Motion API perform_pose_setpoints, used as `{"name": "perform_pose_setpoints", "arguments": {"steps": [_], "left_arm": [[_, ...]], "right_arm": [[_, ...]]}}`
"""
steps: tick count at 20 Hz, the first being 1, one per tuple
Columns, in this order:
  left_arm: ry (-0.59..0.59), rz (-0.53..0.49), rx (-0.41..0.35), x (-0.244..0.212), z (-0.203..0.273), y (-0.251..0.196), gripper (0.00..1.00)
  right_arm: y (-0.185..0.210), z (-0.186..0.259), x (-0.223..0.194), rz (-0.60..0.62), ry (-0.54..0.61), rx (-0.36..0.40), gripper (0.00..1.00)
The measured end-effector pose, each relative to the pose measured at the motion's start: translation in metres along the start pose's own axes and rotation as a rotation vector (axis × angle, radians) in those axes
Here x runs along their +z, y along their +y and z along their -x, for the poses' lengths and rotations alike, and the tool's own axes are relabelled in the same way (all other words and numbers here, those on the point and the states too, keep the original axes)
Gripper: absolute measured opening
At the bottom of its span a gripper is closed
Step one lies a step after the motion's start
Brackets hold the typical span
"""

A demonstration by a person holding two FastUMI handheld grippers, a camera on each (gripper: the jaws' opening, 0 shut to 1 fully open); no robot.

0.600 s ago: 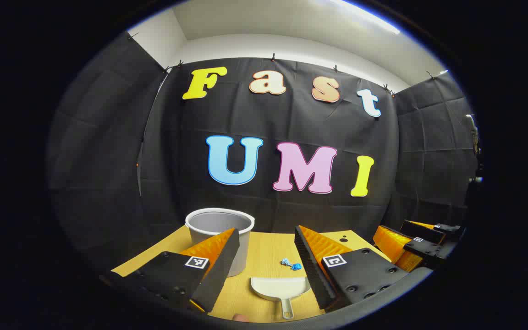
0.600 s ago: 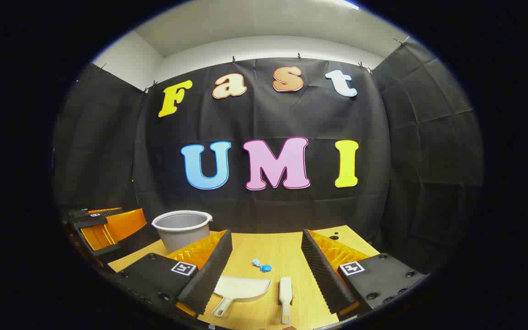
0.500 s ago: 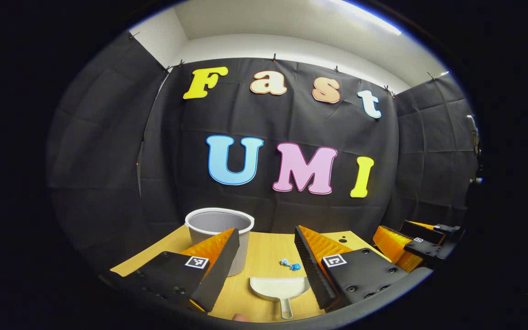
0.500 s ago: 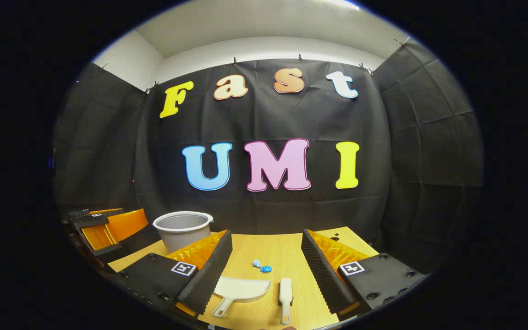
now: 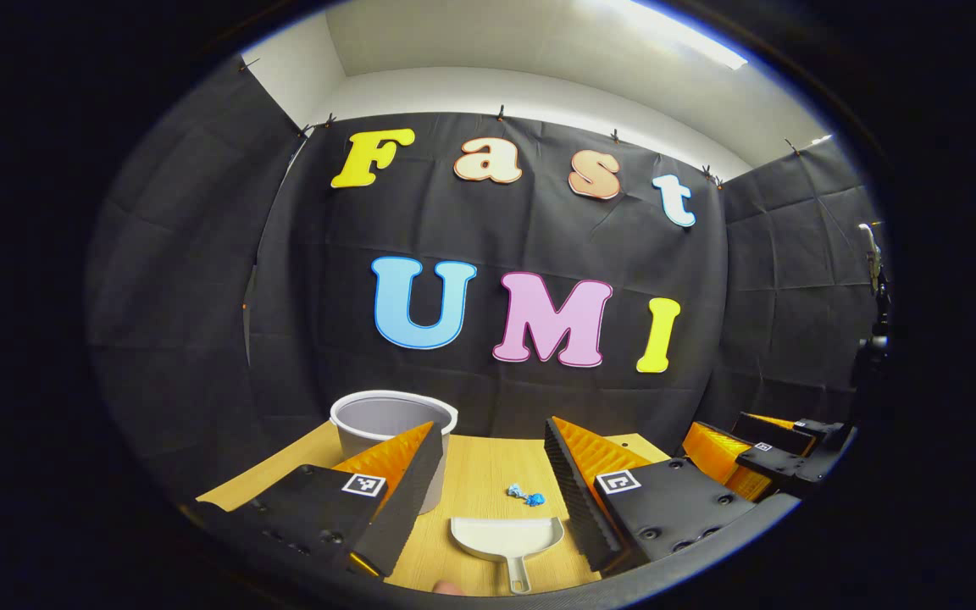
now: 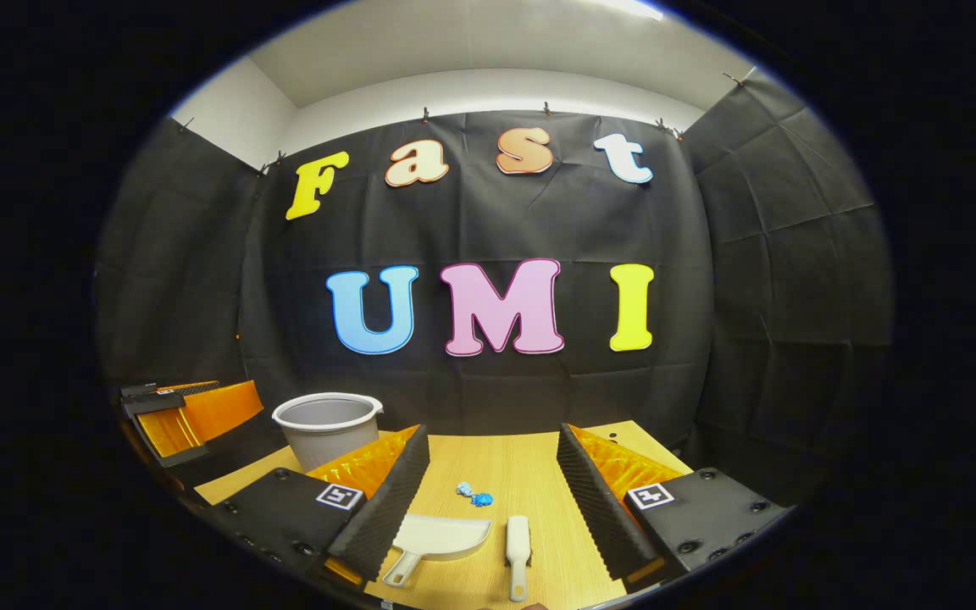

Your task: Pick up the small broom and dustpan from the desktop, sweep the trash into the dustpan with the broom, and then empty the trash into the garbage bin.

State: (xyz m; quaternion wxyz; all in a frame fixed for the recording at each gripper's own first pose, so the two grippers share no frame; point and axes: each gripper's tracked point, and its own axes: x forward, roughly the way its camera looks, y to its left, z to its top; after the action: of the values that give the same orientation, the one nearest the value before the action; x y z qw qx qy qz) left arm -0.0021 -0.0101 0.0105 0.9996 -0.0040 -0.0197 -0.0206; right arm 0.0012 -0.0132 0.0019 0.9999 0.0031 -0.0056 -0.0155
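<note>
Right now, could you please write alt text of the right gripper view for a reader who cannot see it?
The right tongs hang open above a wooden desk, where a white dustpan and a small broom lie side by side. Blue trash lies just beyond them, a grey bin stands far left, and the left tongs are beside it.

Wooden desktop with cleaning kit

Dustpan centre; small broom just beside at 3 o'clock, blue trash at 12, grey garbage bin at 10.
</note>
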Motion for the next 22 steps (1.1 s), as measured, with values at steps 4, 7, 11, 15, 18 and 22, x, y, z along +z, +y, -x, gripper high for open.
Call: {"name": "perform_pose_setpoints", "arguments": {"steps": [4,7,11,15,18,22], "left_arm": [[-0.004,-0.001,-0.003,0.001,0.004,0.0,0.73],[0.007,-0.01,0.009,-0.003,0.005,0.005,0.73],[0.019,-0.014,0.022,-0.005,0.007,0.008,0.73],[0.03,-0.018,0.029,-0.01,0.006,0.007,0.73],[0.061,-0.006,0.022,-0.021,0.002,0.003,0.73],[0.145,0.075,0.005,-0.049,-0.005,-0.001,0.73]], "right_arm": [[0.006,0.001,-0.003,0.004,0.011,0.014,0.97],[0.009,0.001,-0.003,0.01,0.008,0.024,0.97],[0.008,0.0,-0.002,0.006,0.01,0.023,0.97],[0.004,0.001,-0.004,0.008,0.012,0.023,0.97],[-0.002,-0.001,-0.006,0.003,0.018,0.016,0.97],[-0.007,-0.007,-0.016,0.013,0.042,0.013,0.97]]}}
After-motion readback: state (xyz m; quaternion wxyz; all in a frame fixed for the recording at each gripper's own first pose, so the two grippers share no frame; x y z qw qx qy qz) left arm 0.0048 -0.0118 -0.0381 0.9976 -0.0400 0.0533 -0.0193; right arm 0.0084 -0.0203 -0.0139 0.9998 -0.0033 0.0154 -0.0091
